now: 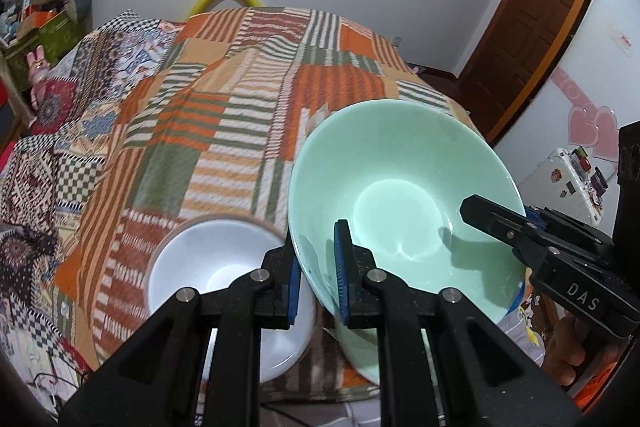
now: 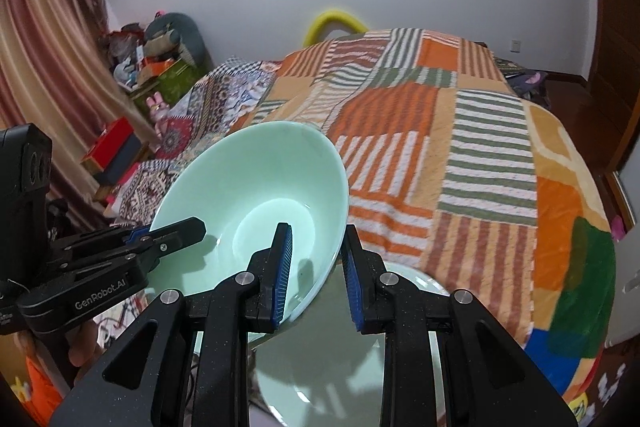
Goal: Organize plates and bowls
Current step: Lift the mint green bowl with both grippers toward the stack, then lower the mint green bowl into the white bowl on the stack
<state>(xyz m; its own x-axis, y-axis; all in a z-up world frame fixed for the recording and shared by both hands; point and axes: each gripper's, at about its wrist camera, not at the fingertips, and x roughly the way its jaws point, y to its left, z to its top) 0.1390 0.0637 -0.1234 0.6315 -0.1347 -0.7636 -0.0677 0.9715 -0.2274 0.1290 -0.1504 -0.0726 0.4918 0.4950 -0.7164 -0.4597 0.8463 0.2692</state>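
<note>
A mint-green bowl (image 1: 400, 187) is held up and tilted between both grippers, above the bed. My left gripper (image 1: 318, 283) is shut on its near-left rim, one blue pad inside and one outside. In the right wrist view the same bowl (image 2: 256, 187) sits between the pads of my right gripper (image 2: 318, 275), whose jaws straddle the right rim with a visible gap on the outer side. A white bowl (image 1: 224, 267) rests on the bed below the left gripper. A pale green plate (image 2: 340, 367) lies under the right gripper.
A patchwork orange, green and white striped blanket (image 1: 240, 87) covers the bed. A second patterned quilt (image 1: 48, 163) lies at the left. Boxes and toys (image 2: 152, 67) are piled by the curtain. A wooden door (image 1: 532, 27) stands at the right.
</note>
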